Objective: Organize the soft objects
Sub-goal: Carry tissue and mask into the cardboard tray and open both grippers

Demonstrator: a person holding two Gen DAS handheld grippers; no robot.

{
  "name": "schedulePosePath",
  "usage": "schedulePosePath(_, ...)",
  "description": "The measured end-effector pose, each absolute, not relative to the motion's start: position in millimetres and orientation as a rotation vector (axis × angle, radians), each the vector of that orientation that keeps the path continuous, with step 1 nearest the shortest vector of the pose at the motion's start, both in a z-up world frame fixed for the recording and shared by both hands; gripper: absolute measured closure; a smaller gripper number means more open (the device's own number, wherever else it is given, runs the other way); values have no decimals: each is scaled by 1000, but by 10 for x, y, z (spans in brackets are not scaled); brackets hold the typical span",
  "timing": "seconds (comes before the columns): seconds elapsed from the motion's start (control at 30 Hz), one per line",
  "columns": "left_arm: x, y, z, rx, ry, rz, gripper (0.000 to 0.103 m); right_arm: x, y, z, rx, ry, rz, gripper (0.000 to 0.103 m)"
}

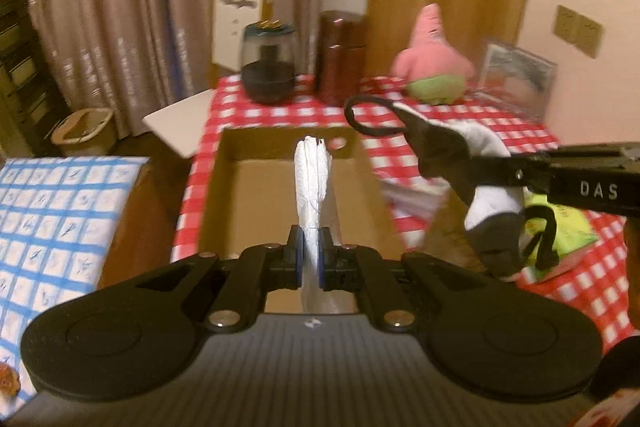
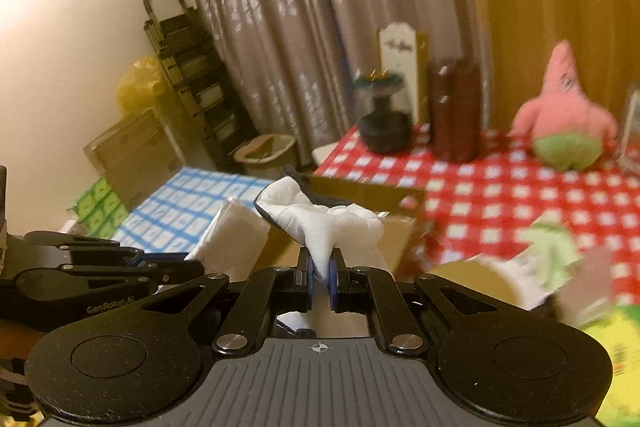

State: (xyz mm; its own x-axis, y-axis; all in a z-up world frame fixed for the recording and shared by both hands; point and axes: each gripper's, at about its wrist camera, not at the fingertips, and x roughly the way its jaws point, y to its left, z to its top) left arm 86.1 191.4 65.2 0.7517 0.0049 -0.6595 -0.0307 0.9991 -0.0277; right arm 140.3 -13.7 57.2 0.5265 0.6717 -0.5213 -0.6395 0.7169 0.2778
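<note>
Left wrist view, cardboard box interior, right view hides it

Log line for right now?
left gripper: shut on tissue pack over box | right gripper: shut on mask

The left wrist view looks forward and a little down along its own fingers, close above the near edge of the box, facing the curtain beyond the box. The right wrist view sits right of the box and further back, facing left and forward across the box toward the curtain. Both views take in the box, the plush behind and right of the box, also seen in the right view, and the brown canister behind the box.
</note>
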Motion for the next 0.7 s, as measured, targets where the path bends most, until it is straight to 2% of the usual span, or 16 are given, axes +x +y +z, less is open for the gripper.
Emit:
schedulePosePath(0.37,996,2311,124,-74,789,67,97,1588,315,33,57,764,800,95)
schedulePosePath(0.43,1028,2329,56,-80,797,71,93,1641,347,-30,63,775,799,93)
schedulePosePath(0.5,1039,2356,4,-97,801,75,88,1692,361,-61,80,795,814,77)
schedulePosePath(0.53,1039,2368,-10,-107,798,80,82,1698,353,-54,99,789,825,56)
schedulePosePath(0.57,1041,2377,-29,-115,795,86,80,1697,331,-40,116,774,836,39)
schedulePosePath(0.7,1013,2391,-31,-125,784,105,76,1635,289,46,103,733,840,37)
